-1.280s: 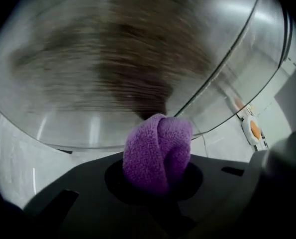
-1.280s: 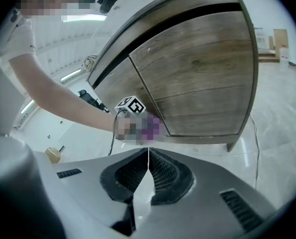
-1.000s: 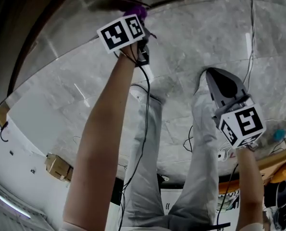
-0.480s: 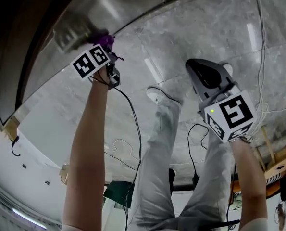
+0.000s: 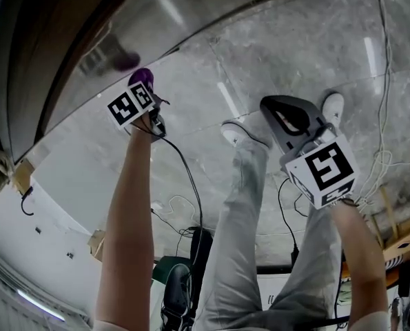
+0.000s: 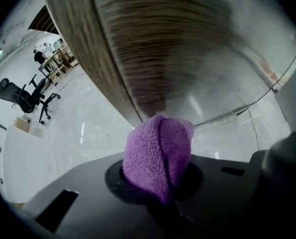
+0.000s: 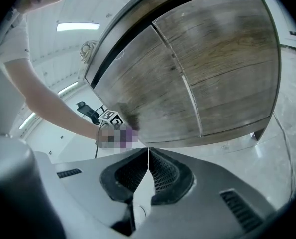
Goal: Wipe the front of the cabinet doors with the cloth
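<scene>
L gripper (image 6: 162,199): jaws clamped on purple cloth (image 6: 157,153), which bunches up out the front, past the tips. Cloth sits right at the wood cabinet door (image 6: 152,49), near its lower edge; can't tell if it actually touches. Head view: same gripper held out at arm's length, cloth just beyond the marker cube, next to the cabinet's shiny face.

R gripper (image 7: 148,156): jaws together, tips meeting, nothing btw them. It's held back from the cabinet, well apart from the cloth, over the marble floor (image 5: 294,40). Both doors show in its view.
</scene>
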### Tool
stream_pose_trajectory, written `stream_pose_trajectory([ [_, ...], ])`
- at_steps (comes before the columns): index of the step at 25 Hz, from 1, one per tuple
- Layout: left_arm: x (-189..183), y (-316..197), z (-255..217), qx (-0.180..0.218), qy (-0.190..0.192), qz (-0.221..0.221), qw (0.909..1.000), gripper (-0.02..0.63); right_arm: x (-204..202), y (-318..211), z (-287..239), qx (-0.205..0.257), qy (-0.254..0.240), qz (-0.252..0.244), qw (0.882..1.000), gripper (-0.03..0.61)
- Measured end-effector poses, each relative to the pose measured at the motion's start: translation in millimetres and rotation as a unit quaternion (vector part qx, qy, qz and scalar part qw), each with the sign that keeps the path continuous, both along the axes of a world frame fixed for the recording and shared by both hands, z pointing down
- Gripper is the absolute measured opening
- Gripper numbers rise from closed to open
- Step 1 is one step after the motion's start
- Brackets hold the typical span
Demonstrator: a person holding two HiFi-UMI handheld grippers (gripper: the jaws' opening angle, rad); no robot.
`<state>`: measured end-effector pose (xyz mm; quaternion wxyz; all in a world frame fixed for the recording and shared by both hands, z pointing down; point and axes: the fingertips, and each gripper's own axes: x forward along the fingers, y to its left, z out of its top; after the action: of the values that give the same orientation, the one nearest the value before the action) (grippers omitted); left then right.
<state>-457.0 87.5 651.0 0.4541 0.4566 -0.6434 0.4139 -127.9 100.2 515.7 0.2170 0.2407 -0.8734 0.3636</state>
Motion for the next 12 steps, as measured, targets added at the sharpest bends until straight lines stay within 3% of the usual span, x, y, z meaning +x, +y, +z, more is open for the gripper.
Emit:
stream_pose_trajectory([
  [4, 65, -7, 8, 0.003, 0.035, 0.007, 0.9993, 0.046, 37, -8, -13, 0.0, 0.001, 0.001, 1.0, 0.027],
  [8, 172, -47, 29, 0.021, 0.085, 0.023, 0.9959, 0.046, 99, -20, -16, 0.008, 0.021, 0.0, 1.0, 0.028],
  [12, 279, -105, 47, 0.043, 0.128, 0.081, 0.9875, 0.046, 170, -33, -1, 0.01, 0.053, 0.03, 0.998, 0.026],
])
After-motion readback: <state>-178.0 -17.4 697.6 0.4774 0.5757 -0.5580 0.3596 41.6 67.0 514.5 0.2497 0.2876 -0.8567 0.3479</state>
